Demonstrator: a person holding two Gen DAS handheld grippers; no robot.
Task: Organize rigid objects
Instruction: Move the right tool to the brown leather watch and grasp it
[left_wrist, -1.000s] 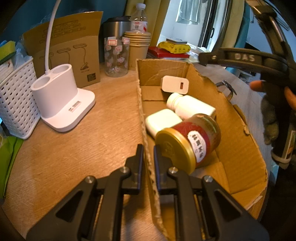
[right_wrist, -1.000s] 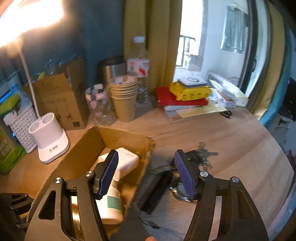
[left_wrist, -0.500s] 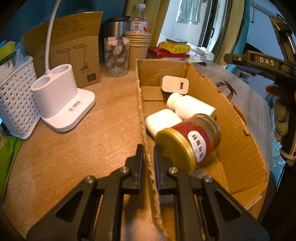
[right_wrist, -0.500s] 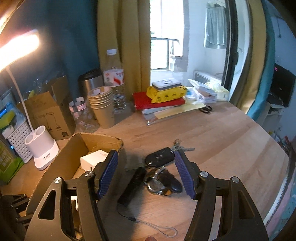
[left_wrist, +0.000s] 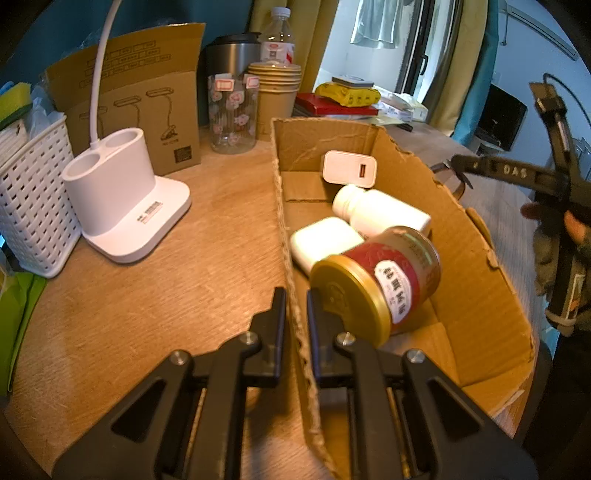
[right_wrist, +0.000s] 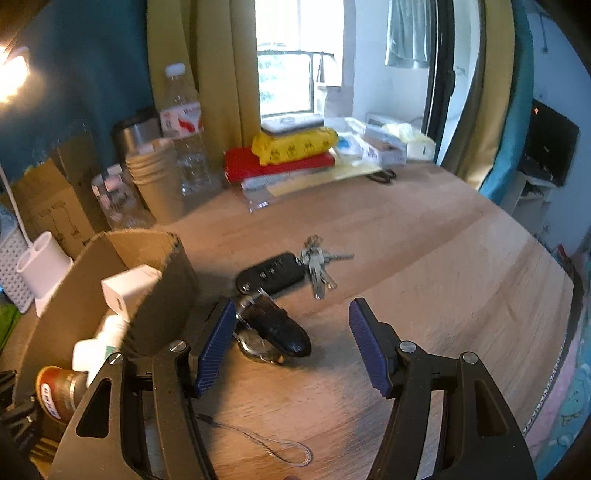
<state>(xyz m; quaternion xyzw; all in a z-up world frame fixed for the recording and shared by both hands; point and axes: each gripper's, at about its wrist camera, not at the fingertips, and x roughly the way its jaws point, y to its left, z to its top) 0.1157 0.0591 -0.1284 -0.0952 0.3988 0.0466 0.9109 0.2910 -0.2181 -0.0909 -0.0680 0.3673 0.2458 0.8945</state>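
The right gripper (right_wrist: 291, 345) is hovering over the wooden table (right_wrist: 424, 258) with its blue-padded fingers (right_wrist: 364, 341) spread wide and nothing between them. A black car key fob (right_wrist: 271, 275) with a bunch of keys (right_wrist: 319, 264) is lying ahead, and a dark glossy object (right_wrist: 275, 330) is sitting just beside the left pad. The cardboard box (right_wrist: 162, 295) at the left is holding a white charger (right_wrist: 129, 290), a white bottle (right_wrist: 98, 345) and a gold-lidded jar (right_wrist: 55, 393).

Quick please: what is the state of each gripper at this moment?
Left gripper: shut on the cardboard box wall.
Right gripper: open, holding nothing, above the table near the black object.

Gold-lidded red jar (left_wrist: 376, 280), brown cardboard box (left_wrist: 476, 280).
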